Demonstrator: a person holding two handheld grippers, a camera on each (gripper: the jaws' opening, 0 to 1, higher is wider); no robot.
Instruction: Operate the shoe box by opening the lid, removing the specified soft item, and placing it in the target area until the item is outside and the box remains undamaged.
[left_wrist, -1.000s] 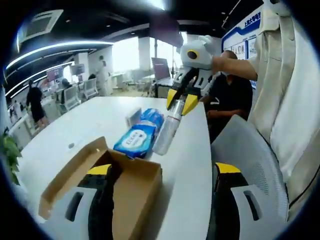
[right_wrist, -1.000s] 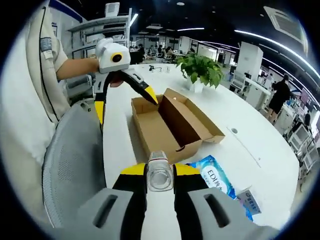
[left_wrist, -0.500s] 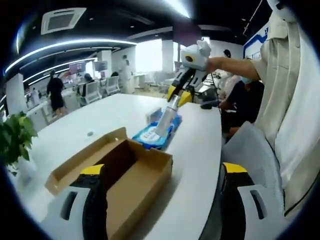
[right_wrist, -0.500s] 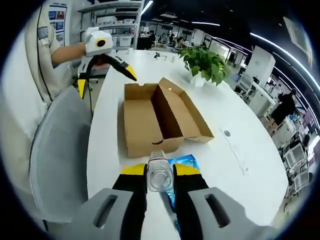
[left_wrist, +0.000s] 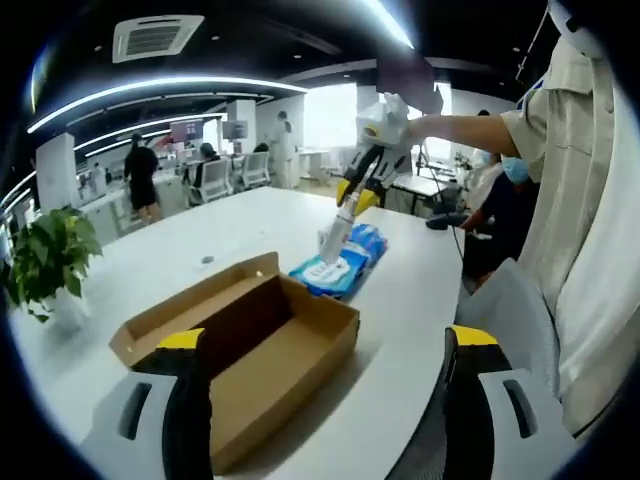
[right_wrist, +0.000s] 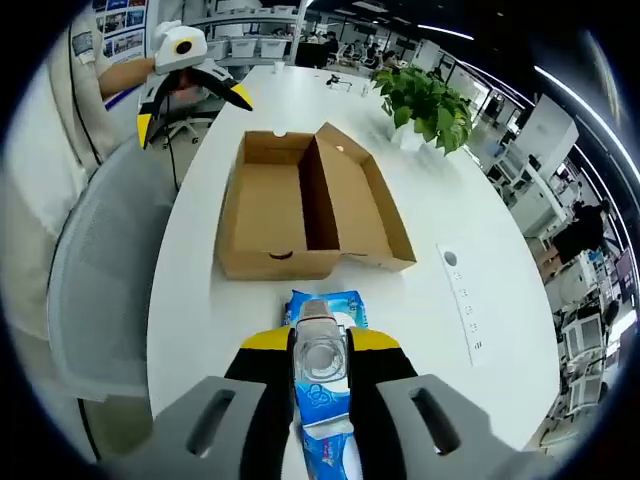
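The cardboard shoe box (right_wrist: 270, 205) lies open on the white table (right_wrist: 430, 330), its lid (right_wrist: 365, 205) folded flat to one side and its inside bare. A blue soft wipes pack (left_wrist: 340, 268) rests on the table just beyond the box. My right gripper (right_wrist: 320, 340) is shut on a clear plastic bottle (right_wrist: 319, 360) held slanting over that pack (right_wrist: 318, 300); whether the bottle (left_wrist: 332, 232) touches it I cannot tell. My left gripper (left_wrist: 325, 337) stands open and empty near the box's (left_wrist: 265, 350) end, and it also shows in the right gripper view (right_wrist: 192, 112).
A potted plant (right_wrist: 425, 100) stands on the far side of the table. A grey mesh chair (right_wrist: 100, 290) sits at the table's edge beside the person in a beige shirt (left_wrist: 590, 230). A socket strip (right_wrist: 462, 300) is set into the tabletop.
My right gripper has carried the bottle away from the box and now holds it over the blue pack. My left gripper has drawn back from the box, still open.
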